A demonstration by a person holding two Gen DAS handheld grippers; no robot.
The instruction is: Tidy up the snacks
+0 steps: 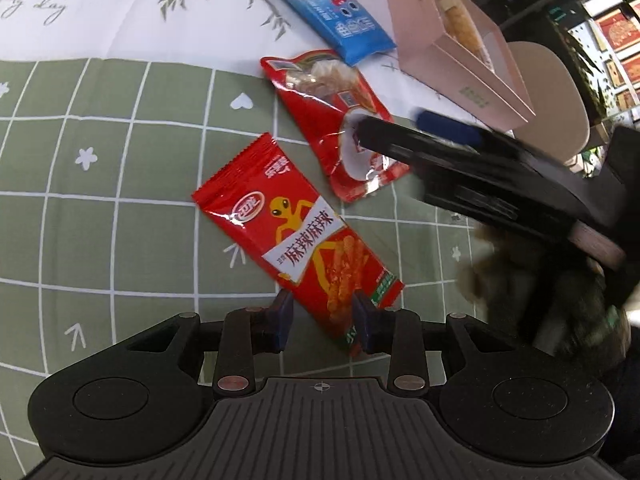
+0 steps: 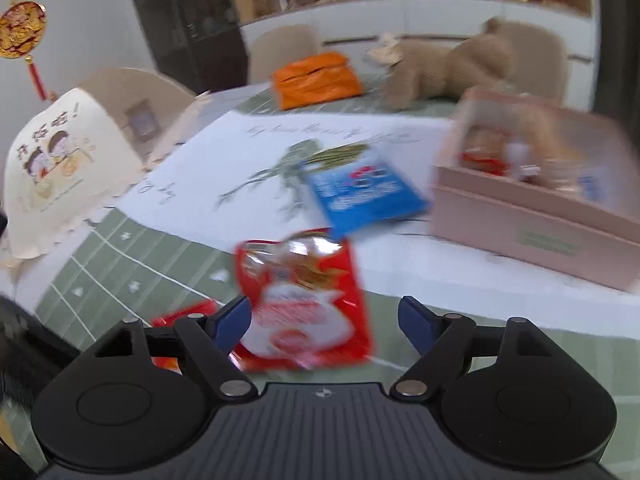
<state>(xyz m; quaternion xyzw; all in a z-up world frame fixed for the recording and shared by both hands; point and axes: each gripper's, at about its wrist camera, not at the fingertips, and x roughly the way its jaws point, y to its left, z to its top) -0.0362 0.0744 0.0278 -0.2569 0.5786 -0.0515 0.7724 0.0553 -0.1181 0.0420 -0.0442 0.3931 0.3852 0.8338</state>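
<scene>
A red spicy-stick packet (image 1: pixel 296 236) with a yellow figure lies on the green checked cloth. My left gripper (image 1: pixel 322 320) stands open around its near end, jaws either side, not closed on it. A second red packet (image 1: pixel 340 120) with a white bowl picture lies beyond it; in the right wrist view this packet (image 2: pixel 304 300) lies between the open jaws of my right gripper (image 2: pixel 324 320). The right gripper also shows in the left wrist view (image 1: pixel 384 128), hovering over that packet. A blue packet (image 1: pixel 332 16) (image 2: pixel 364 196) lies further back beside the pink box (image 1: pixel 460 52) (image 2: pixel 532 216), which holds several snacks.
A white printed mat (image 2: pixel 256 152) covers the table's middle. An orange pouch (image 2: pixel 316 80) and a teddy bear (image 2: pixel 448 64) lie at the far edge. A chair with a cartoon-printed cover (image 2: pixel 60 168) stands at the left. The right wrist view is motion-blurred.
</scene>
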